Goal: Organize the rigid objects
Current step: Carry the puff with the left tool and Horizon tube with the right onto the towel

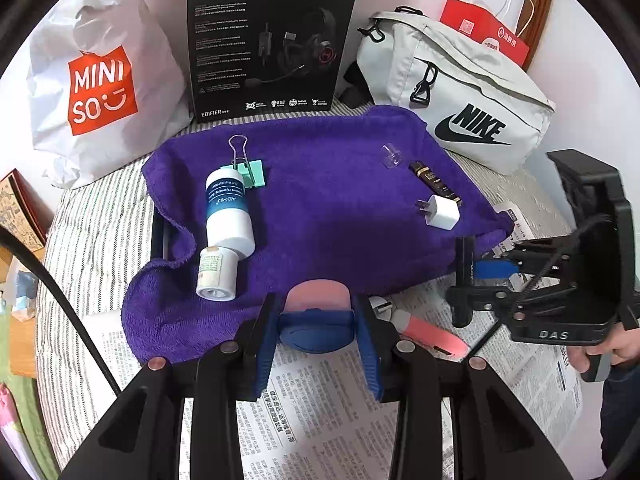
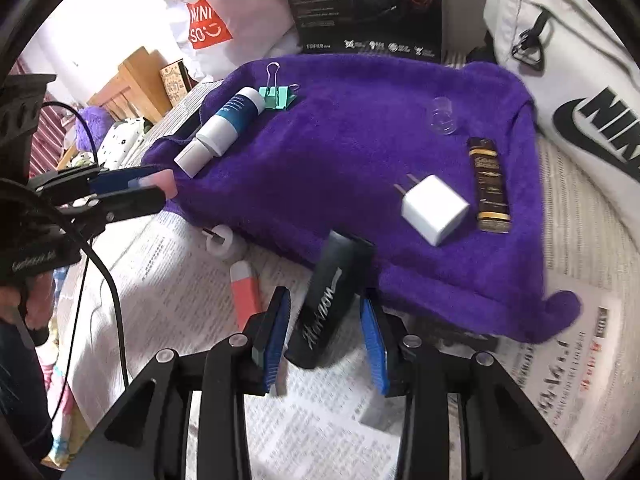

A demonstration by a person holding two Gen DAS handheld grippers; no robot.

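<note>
My left gripper [image 1: 316, 330] is shut on a pink container with a blue cap [image 1: 318, 300], held at the near edge of the purple towel [image 1: 332, 208]. My right gripper [image 2: 326, 336] is shut on a black tube with white lettering [image 2: 332, 300], which also shows in the left wrist view [image 1: 466, 264], at the towel's near right edge. On the towel lie a white and blue bottle [image 1: 229, 210], a small white bottle [image 1: 216, 276], a green binder clip [image 1: 250, 170], a clear cap [image 1: 391, 156], a dark gold-banded tube [image 1: 434, 182] and a white charger plug [image 1: 440, 212].
A pink and white tube [image 1: 432, 334] and a small white round item [image 1: 380, 306] lie on the newspaper [image 1: 320, 420] near the towel. A Miniso bag [image 1: 96, 80], a black headset box [image 1: 268, 36] and a white Nike bag [image 1: 460, 92] stand behind.
</note>
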